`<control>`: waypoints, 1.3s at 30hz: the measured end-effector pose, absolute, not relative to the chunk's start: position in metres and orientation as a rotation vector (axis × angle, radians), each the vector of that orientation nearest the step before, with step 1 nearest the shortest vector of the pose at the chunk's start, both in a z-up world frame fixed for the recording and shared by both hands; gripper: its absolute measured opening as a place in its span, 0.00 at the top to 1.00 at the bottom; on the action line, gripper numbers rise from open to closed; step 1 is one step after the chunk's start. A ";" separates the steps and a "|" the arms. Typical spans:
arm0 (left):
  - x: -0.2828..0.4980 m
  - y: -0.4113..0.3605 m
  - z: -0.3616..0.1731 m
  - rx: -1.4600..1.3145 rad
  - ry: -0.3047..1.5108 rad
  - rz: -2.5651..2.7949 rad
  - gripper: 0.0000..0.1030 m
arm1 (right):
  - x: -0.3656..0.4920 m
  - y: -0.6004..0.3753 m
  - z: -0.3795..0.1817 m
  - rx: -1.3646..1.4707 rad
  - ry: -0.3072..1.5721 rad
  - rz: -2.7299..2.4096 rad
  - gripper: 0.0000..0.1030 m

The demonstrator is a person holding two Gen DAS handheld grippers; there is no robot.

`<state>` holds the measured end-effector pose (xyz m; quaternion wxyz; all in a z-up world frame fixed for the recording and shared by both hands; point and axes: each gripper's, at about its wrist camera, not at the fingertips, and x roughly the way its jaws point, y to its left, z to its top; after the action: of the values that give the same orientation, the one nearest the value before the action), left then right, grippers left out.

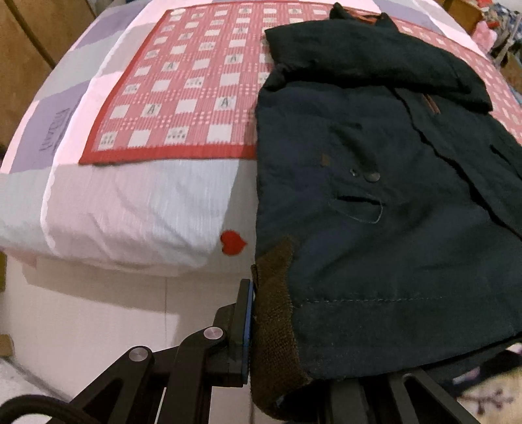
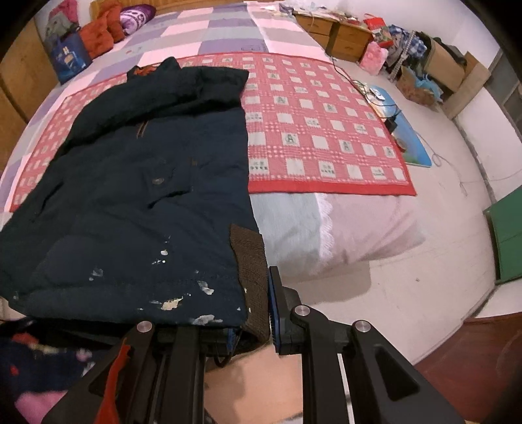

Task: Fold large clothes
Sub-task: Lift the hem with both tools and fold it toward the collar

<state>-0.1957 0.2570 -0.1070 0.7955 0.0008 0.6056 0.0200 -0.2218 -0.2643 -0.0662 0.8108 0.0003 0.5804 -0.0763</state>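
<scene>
A dark navy jacket [image 1: 375, 195] lies on the bed over a red checked mat [image 1: 182, 94], with its sleeves folded across the chest. It also shows in the right wrist view [image 2: 137, 195]. My left gripper [image 1: 277, 329] is shut on the jacket's brown knit hem corner [image 1: 274, 310] at the near left, past the bed's foot edge. My right gripper [image 2: 257, 310] is shut on the other brown knit hem corner [image 2: 251, 270] at the near right. Each gripper's inner finger is hidden under the cloth.
The bed has a pink, grey and purple patchwork cover [image 2: 228, 29]. Cushions and a blue bag [image 2: 70, 57] sit at its head. Wooden nightstands [image 2: 339, 36], boxes and clutter [image 2: 421, 65] stand on the right. A blue mat [image 2: 404, 130] and cables lie on the white floor [image 2: 424, 277].
</scene>
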 end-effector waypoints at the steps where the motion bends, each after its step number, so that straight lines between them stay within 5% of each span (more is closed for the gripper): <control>1: -0.197 0.255 -0.103 0.006 1.302 0.041 0.88 | -0.225 -0.264 -0.057 -0.003 1.247 -0.162 0.84; 14: -0.105 0.263 -0.067 0.013 1.245 0.029 0.88 | -0.165 -0.259 -0.013 -0.044 1.201 -0.146 0.84; 26: 0.061 0.274 -0.043 0.001 1.169 -0.045 0.88 | -0.013 -0.267 0.023 -0.047 1.074 -0.196 0.84; 39: 0.190 0.268 -0.073 0.005 1.180 0.003 0.88 | 0.157 -0.283 -0.010 -0.054 1.059 -0.197 0.84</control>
<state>0.1902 0.2677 -0.0733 0.8309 0.0024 0.5565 0.0015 0.1573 -0.2834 -0.0098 0.8581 -0.0255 0.5042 -0.0936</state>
